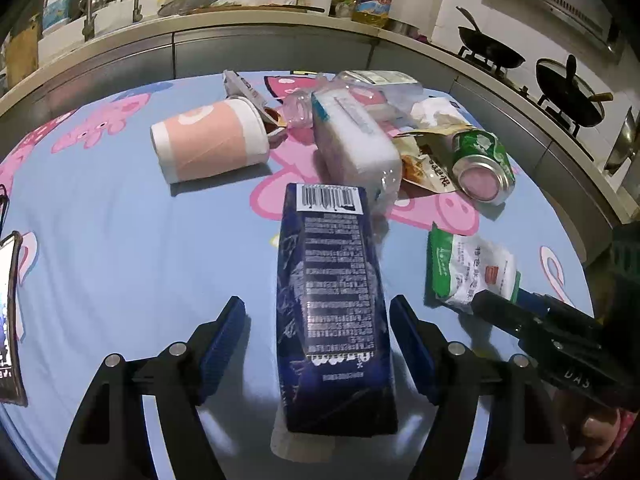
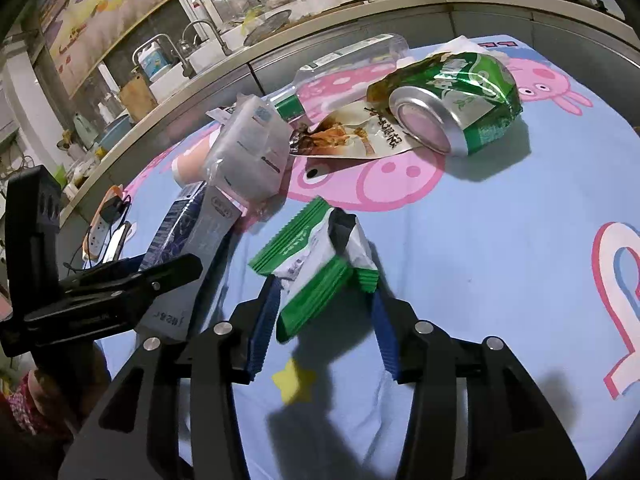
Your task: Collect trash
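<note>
A dark blue carton lies on the cartoon-print tablecloth between the fingers of my open left gripper, which do not touch it. My right gripper is open around a green and white wrapper, with a gap at each side; the wrapper also shows in the left wrist view. Beyond lie a green can, a snack pouch, a clear plastic pack, a pink paper cup and a clear bottle.
A kitchen counter with a sink, bottles and two woks curves behind the table. A power strip and a phone lie at the table's left side. The right gripper's body shows beside the wrapper.
</note>
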`<state>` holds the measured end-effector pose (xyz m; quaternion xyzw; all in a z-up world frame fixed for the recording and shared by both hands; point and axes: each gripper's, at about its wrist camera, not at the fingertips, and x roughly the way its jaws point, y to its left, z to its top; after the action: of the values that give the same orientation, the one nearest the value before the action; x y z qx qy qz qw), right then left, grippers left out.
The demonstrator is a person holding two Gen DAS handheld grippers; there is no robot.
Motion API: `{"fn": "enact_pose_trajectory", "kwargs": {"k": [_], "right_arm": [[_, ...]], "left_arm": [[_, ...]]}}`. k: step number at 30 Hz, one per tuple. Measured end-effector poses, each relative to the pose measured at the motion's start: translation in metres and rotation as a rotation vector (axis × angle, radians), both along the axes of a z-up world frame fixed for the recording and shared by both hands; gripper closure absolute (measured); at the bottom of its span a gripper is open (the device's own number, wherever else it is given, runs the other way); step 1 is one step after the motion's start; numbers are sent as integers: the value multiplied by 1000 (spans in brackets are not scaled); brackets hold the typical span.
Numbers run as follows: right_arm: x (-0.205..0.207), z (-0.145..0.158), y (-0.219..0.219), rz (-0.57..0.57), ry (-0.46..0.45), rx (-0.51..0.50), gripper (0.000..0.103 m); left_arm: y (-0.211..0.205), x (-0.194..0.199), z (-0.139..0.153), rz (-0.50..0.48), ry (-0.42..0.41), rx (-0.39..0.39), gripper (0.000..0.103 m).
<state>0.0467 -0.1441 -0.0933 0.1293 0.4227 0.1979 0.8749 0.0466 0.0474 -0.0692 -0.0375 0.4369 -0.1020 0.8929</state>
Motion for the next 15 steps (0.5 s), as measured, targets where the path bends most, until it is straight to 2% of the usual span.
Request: {"fn": "enact_pose_trajectory", "kwargs": {"k": [9, 12, 15], "right_arm": [[1, 0, -1, -10, -8, -8, 52], [1, 0, 0, -9, -10, -9, 49], [0, 0, 0, -10, -15, -11, 41]], "left_arm": [[2, 2, -3, 16, 8, -6, 28], [2, 3, -3, 16, 9, -6, 28], [2, 2, -4, 15, 9, -7, 28]]}}
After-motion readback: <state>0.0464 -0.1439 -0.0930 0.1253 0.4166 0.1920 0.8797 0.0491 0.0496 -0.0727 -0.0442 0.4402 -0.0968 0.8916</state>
